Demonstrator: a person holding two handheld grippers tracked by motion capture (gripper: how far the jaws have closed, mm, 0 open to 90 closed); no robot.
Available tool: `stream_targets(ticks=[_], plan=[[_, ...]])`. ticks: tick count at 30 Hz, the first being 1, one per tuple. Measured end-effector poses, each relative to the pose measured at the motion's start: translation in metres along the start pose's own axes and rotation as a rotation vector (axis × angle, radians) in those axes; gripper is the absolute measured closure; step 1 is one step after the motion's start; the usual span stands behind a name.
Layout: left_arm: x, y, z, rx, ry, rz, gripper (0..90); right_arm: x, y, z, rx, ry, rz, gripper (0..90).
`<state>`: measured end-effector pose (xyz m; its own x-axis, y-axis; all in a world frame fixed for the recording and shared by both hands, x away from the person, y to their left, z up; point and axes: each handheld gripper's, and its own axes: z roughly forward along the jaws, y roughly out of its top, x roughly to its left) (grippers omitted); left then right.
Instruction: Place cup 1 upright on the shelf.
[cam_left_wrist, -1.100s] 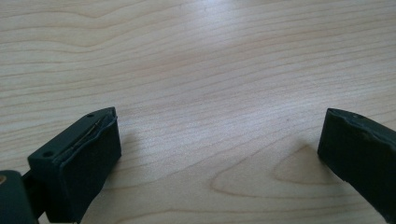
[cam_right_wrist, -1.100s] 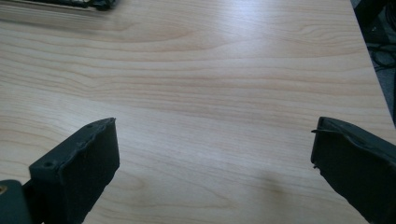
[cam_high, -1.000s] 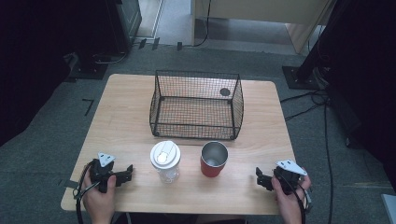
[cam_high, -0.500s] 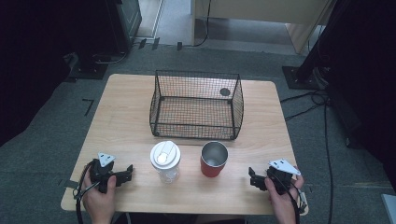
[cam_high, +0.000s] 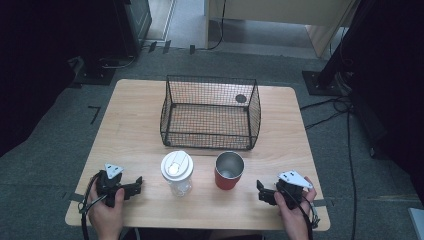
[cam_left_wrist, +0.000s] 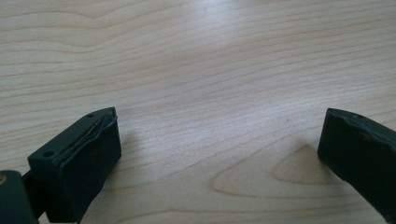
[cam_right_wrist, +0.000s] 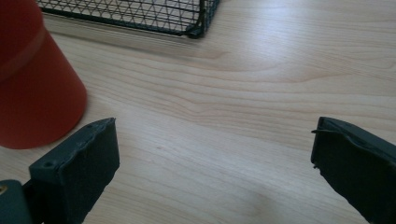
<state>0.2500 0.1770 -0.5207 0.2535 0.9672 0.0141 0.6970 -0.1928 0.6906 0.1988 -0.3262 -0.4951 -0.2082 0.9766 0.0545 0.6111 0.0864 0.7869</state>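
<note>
The bench (cam_high: 135, 125) is a light wooden top with rounded corners, standing on grey carpet. All positions below are given relative to the wire basket (cam_high: 210, 112), which sits on the bench at its centre, toward the far edge.

The wire basket is black, rectangular and open-topped. A small dark round object (cam_high: 241, 98) shows at its far right corner; whether it lies inside the basket or on the mesh cannot be told.

Just in front of the basket's near right corner stands the red cup (cam_high: 229, 171), upright, with a bare metal interior. In the right gripper view the cup's red wall (cam_right_wrist: 32, 79) is at the left edge, with the basket's corner (cam_right_wrist: 194, 28) beyond it.

Just in front of the basket's near left part stands the clear tumbler (cam_high: 177, 172), upright, closed with a white lid. Tumbler and cup are side by side, apart from each other.

The left claw (cam_high: 138, 182) rests well in front of the basket and to its left, beside the tumbler but not touching it. It points toward the tumbler. Its jaws are spread wide over bare wood, with nothing between them.

The right claw (cam_high: 260, 191) rests well in front of the basket and to its right, near the red cup, pointing toward it. Its jaws are likewise spread wide and grip nothing.
</note>
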Motion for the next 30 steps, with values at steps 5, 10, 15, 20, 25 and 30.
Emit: stream_targets(ticks=[5,10,15,20,25,30], plan=[[0.000,0.000,0.000,-0.001,0.000,0.000,0.0,0.007,0.002,0.000,-0.001,0.016,-0.008,0.9],[0.000,0.000,0.000,0.000,0.000,0.000,0.0,0.014,0.004,-0.001,-0.013,0.035,-0.011,0.9],[0.000,0.000,0.000,0.000,0.000,0.000,0.0,0.023,0.005,0.000,-0.015,0.059,-0.028,0.9],[0.000,0.000,0.000,0.000,0.000,0.000,0.0,0.037,0.008,0.002,-0.018,0.092,-0.060,0.9],[0.000,0.000,0.000,0.000,0.000,0.000,0.0,0.047,0.010,0.003,-0.030,0.117,-0.072,0.9],[0.000,0.000,0.000,0.000,0.000,0.000,0.0,0.056,0.013,0.003,-0.035,0.141,-0.095,0.8]])
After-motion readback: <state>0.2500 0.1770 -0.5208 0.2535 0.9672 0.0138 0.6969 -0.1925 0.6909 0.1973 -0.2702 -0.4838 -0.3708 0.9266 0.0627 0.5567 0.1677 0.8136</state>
